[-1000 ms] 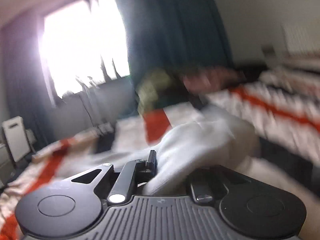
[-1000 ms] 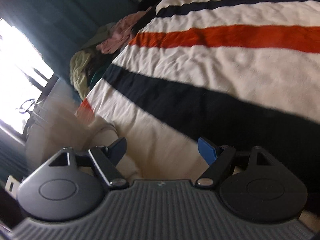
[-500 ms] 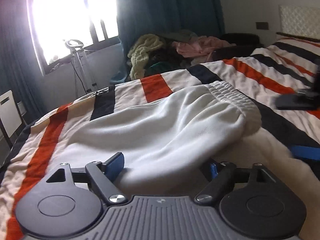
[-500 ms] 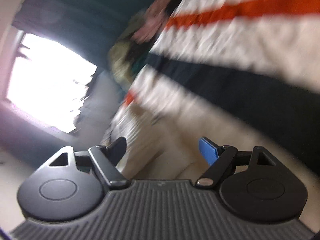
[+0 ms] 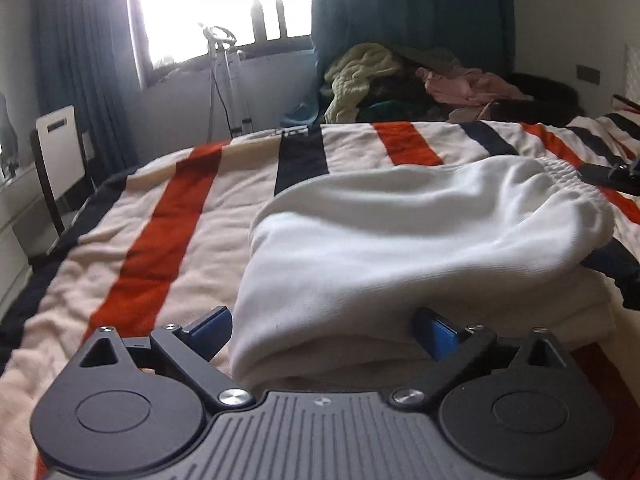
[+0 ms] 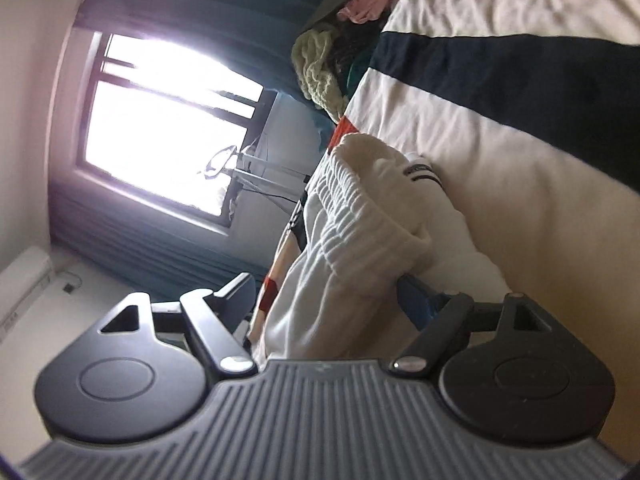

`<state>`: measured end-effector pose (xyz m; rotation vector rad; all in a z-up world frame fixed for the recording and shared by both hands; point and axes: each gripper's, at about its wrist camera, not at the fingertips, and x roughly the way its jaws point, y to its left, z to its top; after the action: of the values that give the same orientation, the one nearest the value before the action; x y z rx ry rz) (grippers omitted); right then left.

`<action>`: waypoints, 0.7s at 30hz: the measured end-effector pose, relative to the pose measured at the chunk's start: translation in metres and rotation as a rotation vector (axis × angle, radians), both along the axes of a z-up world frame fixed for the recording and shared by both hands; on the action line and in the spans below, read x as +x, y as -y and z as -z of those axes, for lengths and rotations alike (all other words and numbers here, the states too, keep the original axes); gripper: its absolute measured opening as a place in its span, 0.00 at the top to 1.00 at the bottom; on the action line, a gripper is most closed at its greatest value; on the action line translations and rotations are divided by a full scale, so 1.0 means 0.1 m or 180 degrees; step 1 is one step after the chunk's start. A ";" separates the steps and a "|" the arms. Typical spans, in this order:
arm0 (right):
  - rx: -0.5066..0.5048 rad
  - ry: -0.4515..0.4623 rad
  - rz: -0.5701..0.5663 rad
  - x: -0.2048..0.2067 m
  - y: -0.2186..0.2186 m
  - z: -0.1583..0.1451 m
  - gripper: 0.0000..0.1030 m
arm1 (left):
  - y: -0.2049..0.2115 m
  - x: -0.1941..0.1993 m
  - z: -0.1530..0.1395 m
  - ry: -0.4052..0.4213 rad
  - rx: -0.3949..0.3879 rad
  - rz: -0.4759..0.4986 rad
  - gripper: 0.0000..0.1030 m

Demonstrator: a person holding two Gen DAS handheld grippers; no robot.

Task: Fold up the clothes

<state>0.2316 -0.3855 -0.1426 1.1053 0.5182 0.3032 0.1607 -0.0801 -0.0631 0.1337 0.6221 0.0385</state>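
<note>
A white garment with a ribbed elastic waistband [image 5: 400, 240] lies folded over on the striped bedspread [image 5: 172, 216]. My left gripper [image 5: 324, 328] is open at the garment's near folded edge, with the cloth between its spread blue fingers. My right gripper [image 6: 332, 296] is open and rolled sideways at the waistband end [image 6: 360, 216]; the cloth lies between its fingers, and its lower finger is under the fold. The right gripper also shows at the right edge of the left wrist view [image 5: 612, 176].
A pile of unfolded clothes, yellow-green and pink [image 5: 420, 80], sits at the bed's far side below dark curtains. A bright window [image 5: 224, 4] and a white stand [image 5: 224, 80] are behind the bed. A white chair [image 5: 60, 152] stands at the left.
My left gripper has opened and let go of the white garment, which now lies folded on the bed. My right gripper swung round and came to the waistband end.
</note>
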 end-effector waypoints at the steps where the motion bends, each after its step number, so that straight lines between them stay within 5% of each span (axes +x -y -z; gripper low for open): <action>1: -0.0083 -0.0028 -0.0012 0.03 -0.02 0.00 0.29 | -0.01 0.01 0.01 0.0012 -0.0010 -0.0012 0.04; 12: -0.0699 -0.0035 0.0403 0.09 -0.12 0.07 0.60 | -0.05 0.20 0.15 0.0060 -0.0192 -0.0114 0.00; 21: -0.1450 0.0557 0.0604 -0.14 -0.30 -0.34 0.72 | -0.13 0.16 0.17 0.0103 -0.0332 -0.0155 0.00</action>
<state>0.2175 -0.3557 -0.1081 0.6708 0.3021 0.1049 0.1770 -0.0672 -0.0806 0.0170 0.5936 0.0551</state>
